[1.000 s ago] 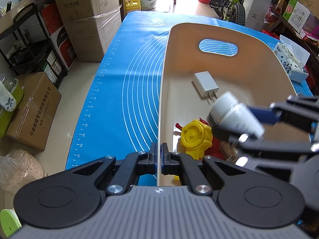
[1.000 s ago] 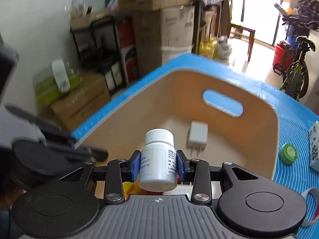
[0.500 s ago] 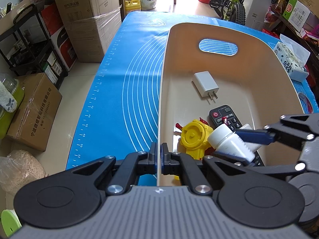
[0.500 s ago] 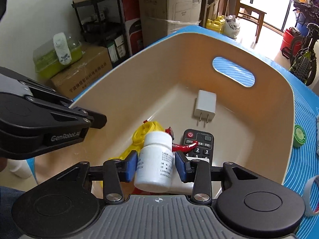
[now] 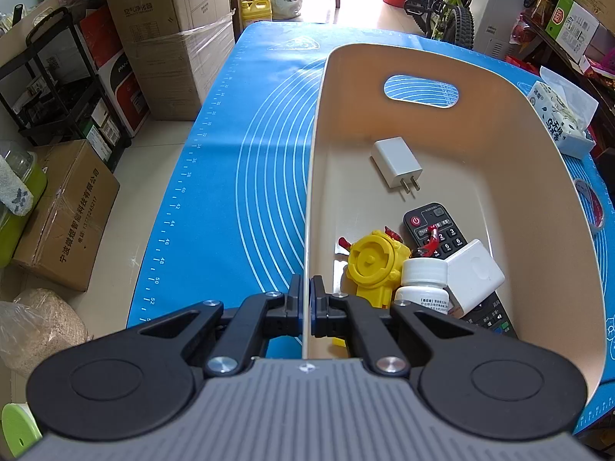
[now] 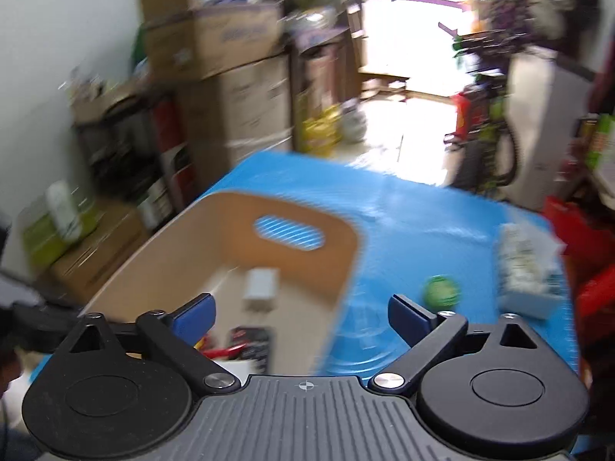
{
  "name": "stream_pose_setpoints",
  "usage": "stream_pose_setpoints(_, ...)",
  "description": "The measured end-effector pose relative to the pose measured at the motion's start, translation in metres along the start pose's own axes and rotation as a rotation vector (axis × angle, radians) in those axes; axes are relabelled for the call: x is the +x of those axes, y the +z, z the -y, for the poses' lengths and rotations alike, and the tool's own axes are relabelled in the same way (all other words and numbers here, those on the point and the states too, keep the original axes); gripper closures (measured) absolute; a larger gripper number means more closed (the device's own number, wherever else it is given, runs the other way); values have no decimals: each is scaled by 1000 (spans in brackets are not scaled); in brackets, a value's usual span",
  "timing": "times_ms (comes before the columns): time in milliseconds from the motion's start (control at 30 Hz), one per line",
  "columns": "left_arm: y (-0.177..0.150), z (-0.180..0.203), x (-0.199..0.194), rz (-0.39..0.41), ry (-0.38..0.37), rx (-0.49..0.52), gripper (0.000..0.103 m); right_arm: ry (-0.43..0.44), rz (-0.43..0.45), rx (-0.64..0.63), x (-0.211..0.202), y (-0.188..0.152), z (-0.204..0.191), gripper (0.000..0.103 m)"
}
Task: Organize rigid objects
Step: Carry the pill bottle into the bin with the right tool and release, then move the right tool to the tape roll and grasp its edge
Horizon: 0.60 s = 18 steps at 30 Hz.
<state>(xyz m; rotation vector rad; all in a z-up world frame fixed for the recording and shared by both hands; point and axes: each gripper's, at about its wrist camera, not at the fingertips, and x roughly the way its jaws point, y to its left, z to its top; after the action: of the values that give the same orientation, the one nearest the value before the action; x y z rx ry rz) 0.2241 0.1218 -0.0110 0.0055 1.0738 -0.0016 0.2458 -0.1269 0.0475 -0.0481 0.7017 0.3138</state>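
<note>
The left gripper (image 5: 306, 294) is closed on the thin near-left wall of the beige plastic bin with an oval handle cut-out (image 5: 538, 176), one finger on each side of the wall. The bin sits on the blue silicone mat with white ring markings (image 5: 238, 161) covering the tabletop. Inside the bin, the white plastic pill bottle with a screw cap (image 5: 424, 284) stands near the left gripper, touching a yellow toy with a round disc face (image 5: 374, 265) on its left and a white square box (image 5: 474, 274) on its right. A black remote control with a red power button (image 5: 434, 228) lies beneath the box, and a white wall charger plug (image 5: 396, 167) lies apart, farther along the bin floor. The right gripper (image 6: 301, 313) is spread wide and holds nothing; its view is motion-blurred. In that view a green round lid (image 6: 442, 292) lies on the mat outside the bin, near a white printed tissue pack (image 6: 528, 269).
</note>
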Motion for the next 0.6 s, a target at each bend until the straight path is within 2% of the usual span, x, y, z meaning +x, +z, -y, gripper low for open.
stream_pose_setpoints(100,0,0,0,0,-1,-1,98,-78,17,51,4,-8,31,3)
stream_pose_setpoints(233,0,0,0,0,-1,0,98,-142,-31,154,27,-23,72,3)
stream_pose_setpoints(367,0,0,0,0,1,1,98,-205,-62,149,52,-47,98,3)
stream_pose_setpoints(600,-1,0,0,0,2,1,98,-246,-132,156,91,-71,125,9)
